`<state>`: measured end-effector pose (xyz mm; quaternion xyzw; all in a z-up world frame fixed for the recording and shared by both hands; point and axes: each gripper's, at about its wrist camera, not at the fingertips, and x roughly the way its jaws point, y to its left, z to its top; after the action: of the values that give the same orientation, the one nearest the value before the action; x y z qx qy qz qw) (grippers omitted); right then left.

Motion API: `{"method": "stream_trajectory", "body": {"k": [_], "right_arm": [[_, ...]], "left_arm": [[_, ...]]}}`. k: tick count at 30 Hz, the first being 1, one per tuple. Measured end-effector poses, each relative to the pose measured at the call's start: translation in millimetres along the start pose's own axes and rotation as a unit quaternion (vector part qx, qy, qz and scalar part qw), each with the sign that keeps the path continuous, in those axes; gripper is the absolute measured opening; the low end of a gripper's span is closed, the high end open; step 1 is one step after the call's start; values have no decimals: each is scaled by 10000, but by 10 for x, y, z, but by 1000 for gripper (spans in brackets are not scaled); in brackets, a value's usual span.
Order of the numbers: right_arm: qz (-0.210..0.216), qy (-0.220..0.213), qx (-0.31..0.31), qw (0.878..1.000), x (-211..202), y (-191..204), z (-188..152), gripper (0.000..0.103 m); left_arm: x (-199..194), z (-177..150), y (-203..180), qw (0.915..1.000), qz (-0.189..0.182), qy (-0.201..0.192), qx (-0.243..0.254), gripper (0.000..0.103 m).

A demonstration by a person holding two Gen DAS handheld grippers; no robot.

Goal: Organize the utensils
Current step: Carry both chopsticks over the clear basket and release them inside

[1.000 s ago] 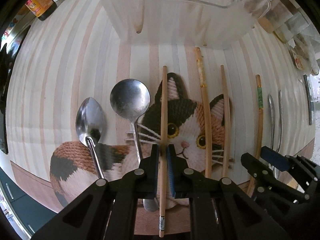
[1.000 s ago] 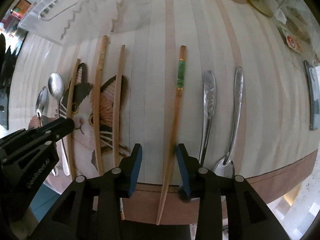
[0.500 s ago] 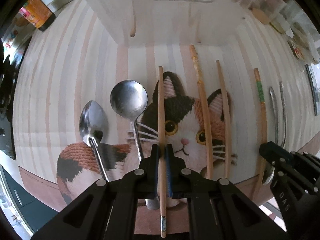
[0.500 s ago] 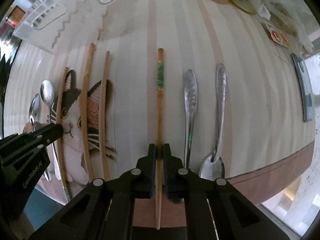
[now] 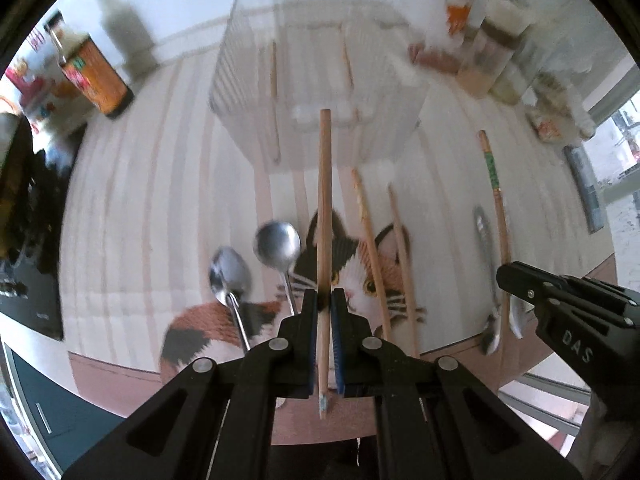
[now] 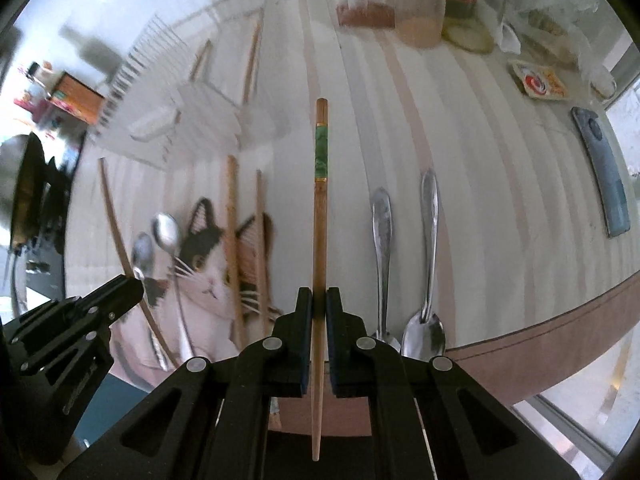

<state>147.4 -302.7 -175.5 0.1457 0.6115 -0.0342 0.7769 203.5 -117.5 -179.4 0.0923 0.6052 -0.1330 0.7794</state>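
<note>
My left gripper is shut on a plain wooden chopstick, held off the table above the cat mat. My right gripper is shut on a chopstick with a green band, also lifted. Two more chopsticks lie on the cat mat, and two spoons lie at its left. Two further spoons lie handle-away on the striped cloth to the right. A clear utensil rack with chopsticks in it stands at the back.
A brown sauce bottle stands at the back left, jars and packets at the back right. A phone lies at the far right. The table's near edge runs just below the spoons.
The right gripper closed on the green-banded chopstick. Both grippers then rose with their chopsticks, so the table looks farther away and the rack and bottles came into view.
</note>
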Motion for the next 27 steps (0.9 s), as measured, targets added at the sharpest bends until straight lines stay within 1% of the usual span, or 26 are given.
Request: {"method": "stream_trajectory", "body": {"k": [3, 4, 6, 7, 8, 9, 10, 11, 12, 14, 16, 18, 19, 22, 23, 25, 26, 27], "right_arm": [[134, -208, 44, 9997, -179, 25, 118, 7], [165, -275, 58, 9995, -209, 86, 114, 7], [252, -425, 75, 9987, -278, 141, 236, 7], [282, -488, 81, 9984, -240, 211, 278, 7], [330, -581, 71, 9977, -352, 208, 349, 7], [357, -634, 61, 9973, -300, 288, 369, 7], [410, -707, 46, 9966, -369, 307, 441, 7], [453, -755, 36, 9961, -299, 397, 483, 7], [510, -806, 16, 9954, -336, 447, 548, 7], [623, -895, -5, 9940, -401, 497, 693, 7], [749, -947, -31, 9927, -421, 556, 895, 7], [854, -922, -54, 9921, -388, 623, 1130, 7], [873, -907, -51, 9920, -359, 653, 1243, 7], [824, -770, -143, 9935, -171, 776, 1588, 7], [803, -709, -165, 9941, -80, 809, 1705, 7], [749, -527, -182, 9956, 114, 873, 1958, 7], [738, -459, -169, 9961, 183, 885, 2036, 7], [720, -334, -228, 9966, 295, 925, 2138, 7]], "left_arm": [[-239, 94, 43, 9996, -59, -265, -12, 4], [-303, 116, 47, 9993, -80, -360, -24, 4], [-481, 190, 121, 9983, -159, -565, -54, 4], [-544, 241, 189, 9976, -198, -656, -70, 4], [-642, 301, 211, 9967, -254, -770, -95, 4], [-725, 361, 239, 9957, -306, -872, -120, 4], [-822, 438, 259, 9943, -365, -987, -148, 4], [-877, 478, 275, 9935, -403, -1053, -161, 4], [-966, 565, 292, 9919, -448, -1172, -198, 4], [-1056, 743, 326, 9900, -433, -1331, -180, 4], [-1079, 933, 407, 9887, -495, -1383, -316, 4], [-1013, 1224, 503, 9892, -574, -1279, -430, 4], [-983, 1291, 537, 9897, -651, -1168, -503, 4], [-778, 1618, 613, 9912, -746, -894, -628, 4], [-650, 1766, 624, 9922, -797, -713, -636, 4], [-465, 1935, 646, 9930, -783, -514, -724, 4], [-301, 2072, 651, 9940, -777, -309, -709, 4], [-190, 2139, 656, 9943, -748, -182, -737, 4]]}}
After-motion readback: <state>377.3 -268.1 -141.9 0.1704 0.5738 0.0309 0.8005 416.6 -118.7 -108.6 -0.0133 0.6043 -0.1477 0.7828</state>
